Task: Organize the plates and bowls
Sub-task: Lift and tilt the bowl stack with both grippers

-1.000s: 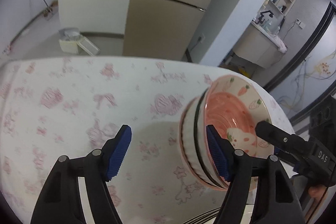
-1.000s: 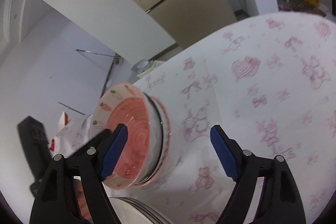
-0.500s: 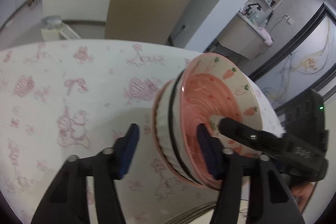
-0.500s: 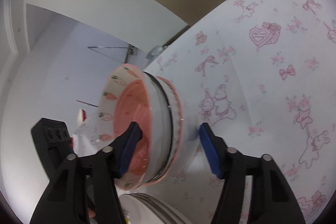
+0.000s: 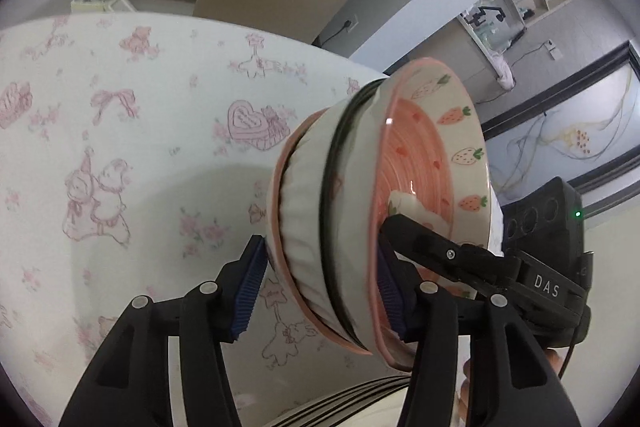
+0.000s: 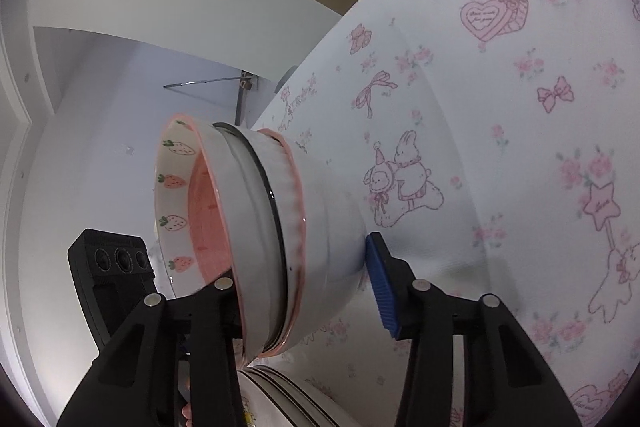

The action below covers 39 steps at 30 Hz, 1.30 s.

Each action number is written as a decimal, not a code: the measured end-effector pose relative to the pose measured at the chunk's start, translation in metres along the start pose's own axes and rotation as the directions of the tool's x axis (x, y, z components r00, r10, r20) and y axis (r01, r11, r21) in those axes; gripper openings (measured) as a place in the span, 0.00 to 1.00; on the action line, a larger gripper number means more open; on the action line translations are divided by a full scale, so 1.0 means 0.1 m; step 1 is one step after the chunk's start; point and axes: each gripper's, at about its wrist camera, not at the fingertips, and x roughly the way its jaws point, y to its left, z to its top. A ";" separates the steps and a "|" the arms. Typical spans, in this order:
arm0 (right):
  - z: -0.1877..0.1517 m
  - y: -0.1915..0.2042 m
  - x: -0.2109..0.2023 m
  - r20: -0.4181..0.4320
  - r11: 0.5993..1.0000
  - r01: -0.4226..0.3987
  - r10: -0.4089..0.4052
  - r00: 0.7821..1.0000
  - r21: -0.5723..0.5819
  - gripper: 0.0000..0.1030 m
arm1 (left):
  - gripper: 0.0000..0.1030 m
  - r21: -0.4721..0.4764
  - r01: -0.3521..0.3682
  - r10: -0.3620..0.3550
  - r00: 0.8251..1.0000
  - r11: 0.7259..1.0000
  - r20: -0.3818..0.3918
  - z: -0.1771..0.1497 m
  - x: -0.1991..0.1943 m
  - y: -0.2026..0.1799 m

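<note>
A stack of bowls (image 5: 360,203) is tipped on its side in the air, just above the desk (image 5: 120,155). The bowls look smooth and shiny, like glazed clay. The front bowl is pink inside with round ring lines, and its white rim has little strawberries painted on it. Behind it sits a white bowl with a thin black edge, then a white wavy-sided bowl with a pink edge. How many bowls there are in all is hard to tell.

The left hand-held gripper (image 5: 320,291) is clenched on the stack: one ridged blue pad presses the bottom of the back bowl and the other sits inside the front bowl. The right hand-held gripper (image 6: 296,291) is grasping the same stack (image 6: 248,227) from the other side. Its blue ridged pad touches the bowl bottom, but its other finger goes inside the pink bowl and the pad there is hidden.

The desk is covered with a soft white cloth printed with pink bows, hearts, flowers and bunnies.

At the bottom edge of both views, round white plates (image 5: 352,407) with dark stripes peek in, mostly cut off.

In the left view, the right hand-held gripper's black body shows the white letters "DAS". A small green light glows on a black box behind it.
</note>
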 end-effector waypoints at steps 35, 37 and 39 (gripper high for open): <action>-0.09 0.53 -0.34 0.086 0.997 -0.019 0.026 0.996 -0.073 0.40 | 0.50 0.015 0.036 -0.037 0.994 0.999 0.099 -0.19 -0.72 -0.28; -0.10 0.56 -0.34 0.085 0.997 -0.016 0.023 0.996 -0.076 0.40 | 0.50 0.011 0.035 -0.036 0.995 0.999 0.098 -0.21 -0.77 -0.29; -0.11 0.57 -0.35 0.090 0.997 -0.004 0.011 0.996 -0.077 0.40 | 0.50 0.002 0.044 -0.044 0.995 0.999 0.092 -0.23 -0.83 -0.28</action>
